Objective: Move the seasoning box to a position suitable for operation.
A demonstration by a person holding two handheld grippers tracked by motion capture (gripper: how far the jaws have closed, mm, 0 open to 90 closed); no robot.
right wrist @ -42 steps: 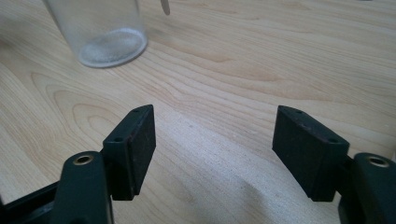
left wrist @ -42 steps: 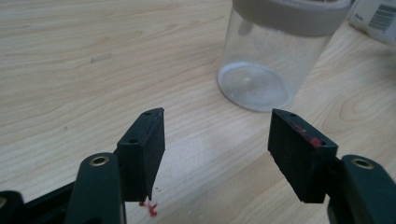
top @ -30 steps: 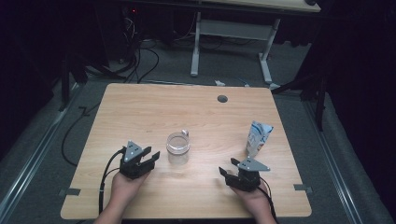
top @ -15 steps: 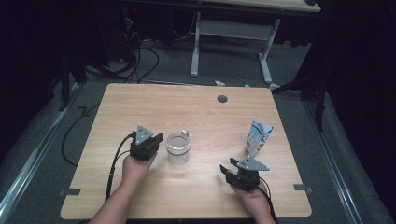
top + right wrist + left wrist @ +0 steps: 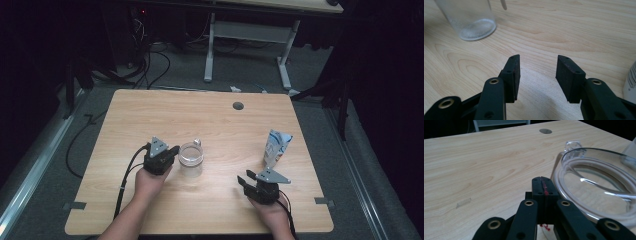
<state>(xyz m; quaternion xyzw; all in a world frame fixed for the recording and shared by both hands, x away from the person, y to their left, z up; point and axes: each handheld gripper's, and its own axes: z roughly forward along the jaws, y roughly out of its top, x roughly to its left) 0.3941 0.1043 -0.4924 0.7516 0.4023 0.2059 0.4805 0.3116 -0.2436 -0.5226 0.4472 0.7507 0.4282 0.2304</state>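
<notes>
L gripper [image 5: 172,151] sits at the table's lower left, held in the person's left hand [image 5: 150,181], jaws clenched flat together w/ nothing between them; in the left gripper view the two black pads [image 5: 543,188] meet along a red-flecked seam. Its tip is just beside the rim of the clear glass jar [image 5: 191,159], which stands upright at approx 3 o'clock from the gripper, near the table's middle front; whether tip and glass touch, can't tell. In the left gripper view the jar's open rim [image 5: 596,182] curves at 2 o'clock of the jaws, w/ a small clear tab at its far edge. A black cable trails from the L gripper back toward the table's front edge. R gripper [image 5: 245,182] is at lower right, in the right hand [image 5: 270,212], a grey three-cornered plate on top. Its jaws stand apart and have just been closing, nothing between them; the right gripper view shows bare wood in the gap [image 5: 537,75]. From that view the jar's frosted base [image 5: 467,18] is at 11 o'clock, well apart from the jaws. A white-and-blue pouch [image 5: 276,147] stands upright at approx 1 o'clock from the R gripper, near it but not touching; its edge shows at the right gripper view's 4 o'clock [image 5: 631,82]. The wooden table [image 5: 210,112] has a round cable hole [image 5: 238,106] at 12 o'clock, near the far edge.
</notes>
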